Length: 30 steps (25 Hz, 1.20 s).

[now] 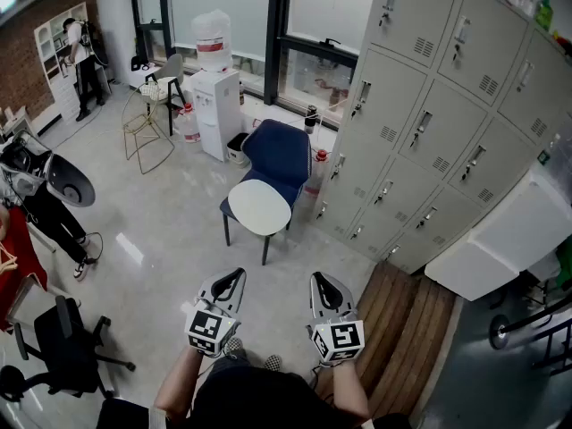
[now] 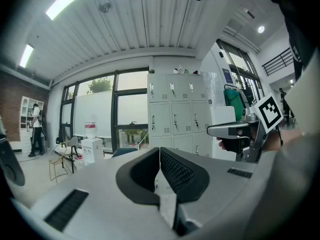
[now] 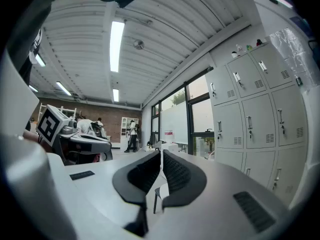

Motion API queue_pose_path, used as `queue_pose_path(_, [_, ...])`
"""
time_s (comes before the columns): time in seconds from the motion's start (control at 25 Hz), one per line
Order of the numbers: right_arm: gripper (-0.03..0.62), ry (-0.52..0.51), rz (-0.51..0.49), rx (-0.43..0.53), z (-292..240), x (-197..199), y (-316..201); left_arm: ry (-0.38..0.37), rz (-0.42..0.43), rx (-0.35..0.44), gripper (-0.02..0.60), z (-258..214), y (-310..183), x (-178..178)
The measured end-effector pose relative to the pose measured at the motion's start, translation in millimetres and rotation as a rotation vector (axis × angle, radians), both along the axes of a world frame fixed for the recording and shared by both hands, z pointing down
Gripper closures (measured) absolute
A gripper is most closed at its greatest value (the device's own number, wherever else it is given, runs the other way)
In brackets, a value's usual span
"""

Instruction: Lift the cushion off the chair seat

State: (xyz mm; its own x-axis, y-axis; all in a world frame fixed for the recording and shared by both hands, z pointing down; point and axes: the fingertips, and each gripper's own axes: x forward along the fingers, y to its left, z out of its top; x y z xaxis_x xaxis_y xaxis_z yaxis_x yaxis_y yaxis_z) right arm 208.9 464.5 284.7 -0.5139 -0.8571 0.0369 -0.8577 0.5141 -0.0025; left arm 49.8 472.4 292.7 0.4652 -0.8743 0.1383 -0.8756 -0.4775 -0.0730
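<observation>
Cushion (image 1: 259, 206): white, round, on blue chair (image 1: 279, 155) seat.
Left hand-held gripper (image 1: 239, 274): jaws pressed together, empty.
Right hand-held gripper (image 1: 317, 278): jaws pressed together, empty.

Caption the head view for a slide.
Both shut, the left gripper and right gripper face a blue chair bearing a white cushion.

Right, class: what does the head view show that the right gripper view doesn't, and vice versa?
Head view only: the black office chair and the wooden floor strip. Right gripper view only: the ceiling light strips. Both: the lockers, the left gripper, and the right gripper with its tongs shut and empty.
</observation>
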Motion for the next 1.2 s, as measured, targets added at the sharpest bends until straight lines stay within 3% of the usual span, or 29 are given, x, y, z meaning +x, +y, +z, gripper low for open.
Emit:
queue_pose_path(0.8, [0.559, -0.004, -0.030, 0.015, -0.1, -21.1, -17.8, 0.004, -0.049, -0.028, 0.561, 9.9, -7.6, -20.7])
queue_pose_path(1.2, [0.559, 0.022, -0.016, -0.017, 19.6, -52.4, -89.6, -0.001, -0.025, -0.042, 0.561, 23.5, -88.6, -48.6])
